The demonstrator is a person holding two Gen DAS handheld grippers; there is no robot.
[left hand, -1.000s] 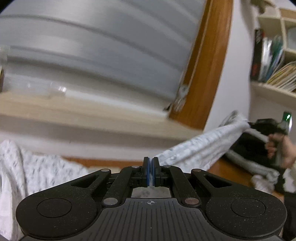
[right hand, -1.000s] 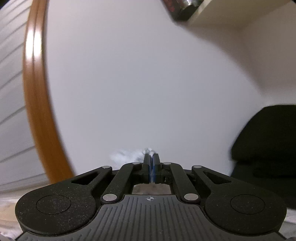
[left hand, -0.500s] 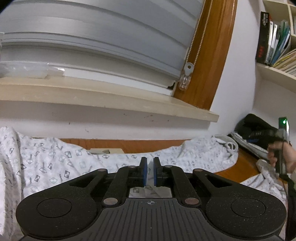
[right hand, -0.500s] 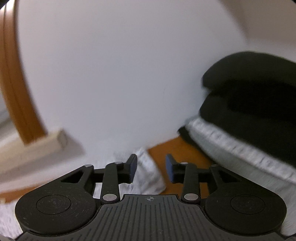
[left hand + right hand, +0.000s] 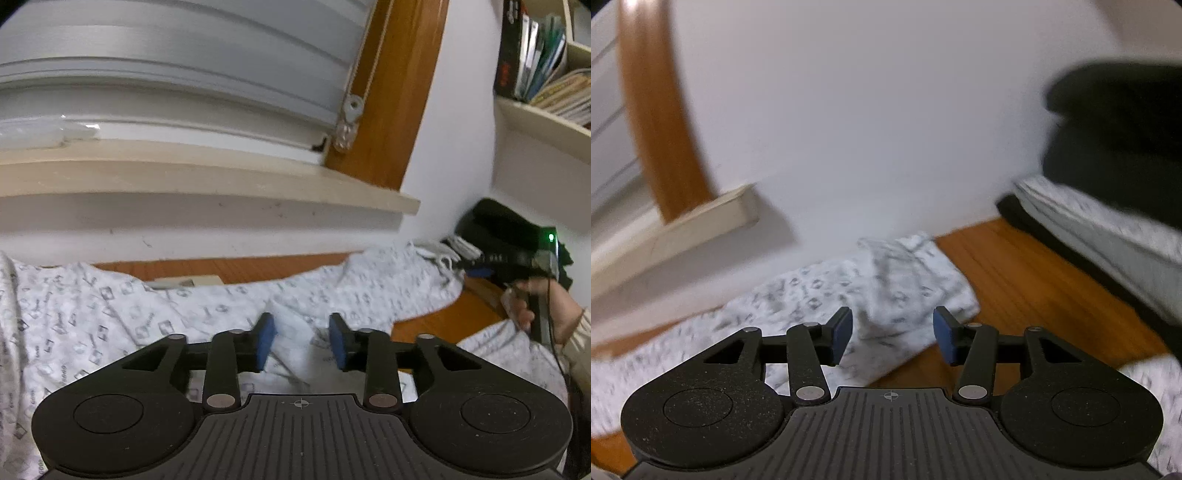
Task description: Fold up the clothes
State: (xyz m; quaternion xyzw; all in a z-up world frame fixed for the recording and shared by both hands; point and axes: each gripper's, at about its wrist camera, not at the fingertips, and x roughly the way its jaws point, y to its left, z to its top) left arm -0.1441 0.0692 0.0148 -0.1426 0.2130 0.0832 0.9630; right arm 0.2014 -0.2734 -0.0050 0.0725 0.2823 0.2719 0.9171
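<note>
Your left gripper (image 5: 301, 341) and right gripper (image 5: 892, 338) both stand apart, empty, over the patterned white garment (image 5: 110, 317) spread on the wooden surface (image 5: 1027, 280), so grip its edges evenly before any fold.

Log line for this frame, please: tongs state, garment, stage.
left tongs: open, empty | right tongs: open, empty | patterned white garment: lying on wooden surface, ungripped | stage: between grasps

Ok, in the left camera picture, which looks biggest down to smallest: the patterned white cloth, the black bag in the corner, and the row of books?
1. Patterned white cloth, biggest by far.
2 and 3. Black bag and books look about alike, so no ranking; the books may be farther away.
</note>
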